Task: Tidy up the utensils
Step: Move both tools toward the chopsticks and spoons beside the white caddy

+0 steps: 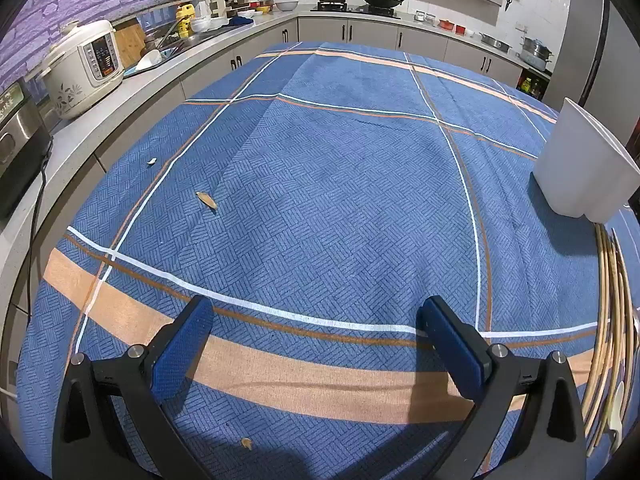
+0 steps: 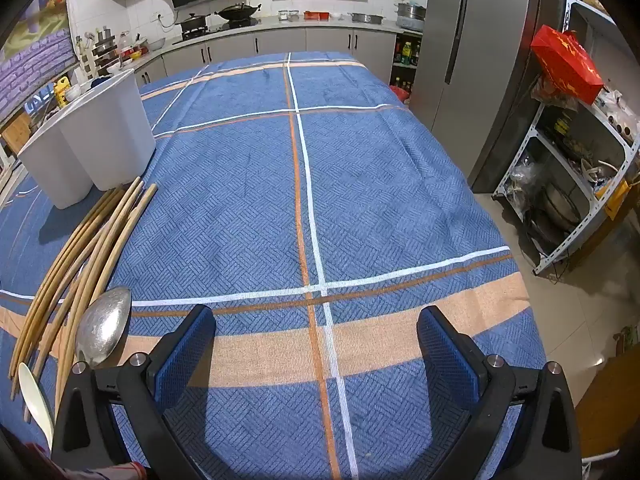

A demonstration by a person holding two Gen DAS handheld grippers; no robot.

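Several wooden chopsticks lie in a bundle on the blue plaid tablecloth, at the left of the right wrist view and at the right edge of the left wrist view. A metal spoon and a white spoon lie beside them. A white lobed utensil holder stands upright just beyond the chopsticks; it also shows in the left wrist view. My left gripper is open and empty, left of the utensils. My right gripper is open and empty, right of them.
Small crumbs lie on the cloth at left. A rice cooker and counter run along the far left. A fridge and metal shelf rack stand to the right of the table edge.
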